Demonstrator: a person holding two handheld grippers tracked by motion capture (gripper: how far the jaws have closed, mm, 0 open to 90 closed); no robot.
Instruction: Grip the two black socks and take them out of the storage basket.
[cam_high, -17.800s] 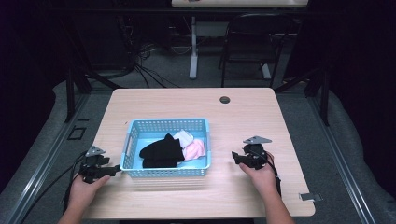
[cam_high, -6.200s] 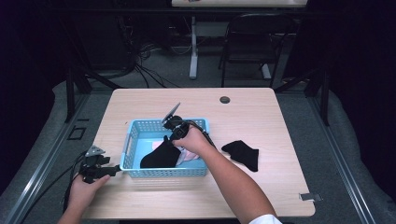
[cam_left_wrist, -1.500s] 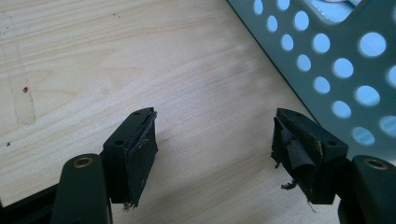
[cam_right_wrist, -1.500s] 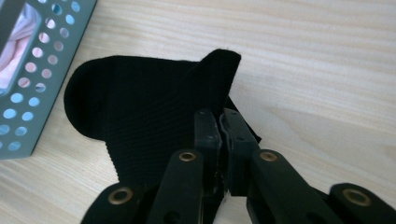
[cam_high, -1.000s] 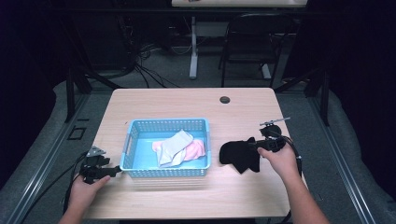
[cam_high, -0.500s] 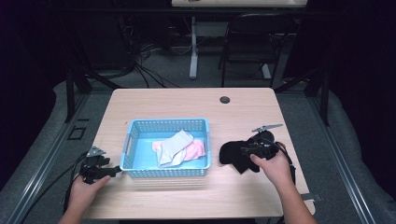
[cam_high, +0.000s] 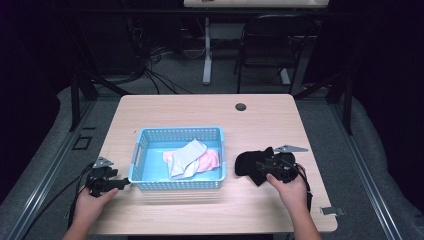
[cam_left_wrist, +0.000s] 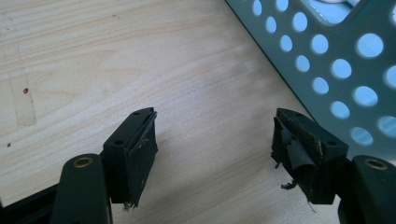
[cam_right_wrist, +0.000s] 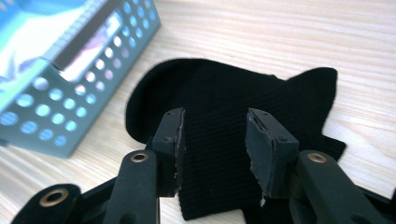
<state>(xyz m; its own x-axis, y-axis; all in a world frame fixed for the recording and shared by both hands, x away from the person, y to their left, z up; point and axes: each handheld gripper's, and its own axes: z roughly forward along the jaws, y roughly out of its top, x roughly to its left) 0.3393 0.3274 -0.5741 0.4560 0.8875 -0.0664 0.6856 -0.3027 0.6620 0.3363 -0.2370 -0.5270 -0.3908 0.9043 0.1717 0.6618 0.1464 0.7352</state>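
Black socks lie in a flat heap on the table right of the blue basket. My right gripper is low over them. In the right gripper view its jaws have just been opening and stand apart over the ribbed black sock, which lies between them untouched by the pads. A white sock and a pink sock lie in the basket. My left gripper rests by the basket's left end; in the left gripper view it is open over bare wood.
The perforated basket wall stands close to my left gripper's right jaw and also shows at left in the right gripper view. A round cable hole sits at the table's far edge. A chair stands behind the table.
My right hand has come nearer the front edge and lower over the black socks, and its jaws are wider apart. The left hand has kept still.
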